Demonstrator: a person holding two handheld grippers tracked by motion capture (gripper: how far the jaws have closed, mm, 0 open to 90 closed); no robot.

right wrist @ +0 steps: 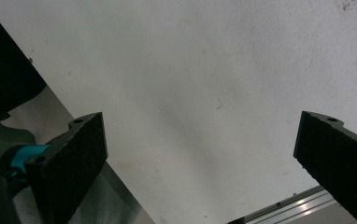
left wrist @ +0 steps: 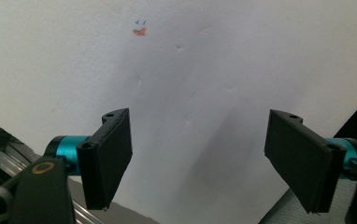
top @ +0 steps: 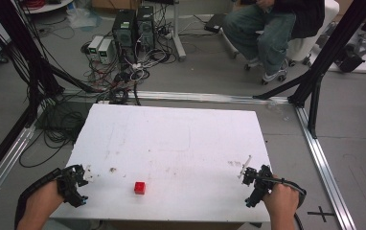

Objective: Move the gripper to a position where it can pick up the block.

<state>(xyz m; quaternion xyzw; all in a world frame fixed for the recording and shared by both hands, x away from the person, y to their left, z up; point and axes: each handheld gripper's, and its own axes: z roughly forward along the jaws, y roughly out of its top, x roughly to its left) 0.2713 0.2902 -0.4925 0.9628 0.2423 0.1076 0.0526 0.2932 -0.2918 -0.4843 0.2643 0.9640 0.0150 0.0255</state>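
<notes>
A small red cube (top: 140,188) lies on the white table (top: 171,143) near its front edge, left of centre. My left gripper (top: 75,184) rests at the table's front left corner, well to the left of the cube. In the left gripper view its jaws stand wide apart over bare white board, and the left gripper (left wrist: 200,163) is open with nothing between the jaws. My right gripper (top: 253,187) sits at the front right corner, far right of the cube. The right gripper (right wrist: 200,163) is also open over bare board.
A seated person (top: 272,28) is beyond the table at the back right. Computers and tangled cables (top: 128,43) crowd the floor behind the table. Black frame posts (top: 315,86) and aluminium rails (top: 325,163) stand around it. A small orange mark (left wrist: 139,31) is on the board.
</notes>
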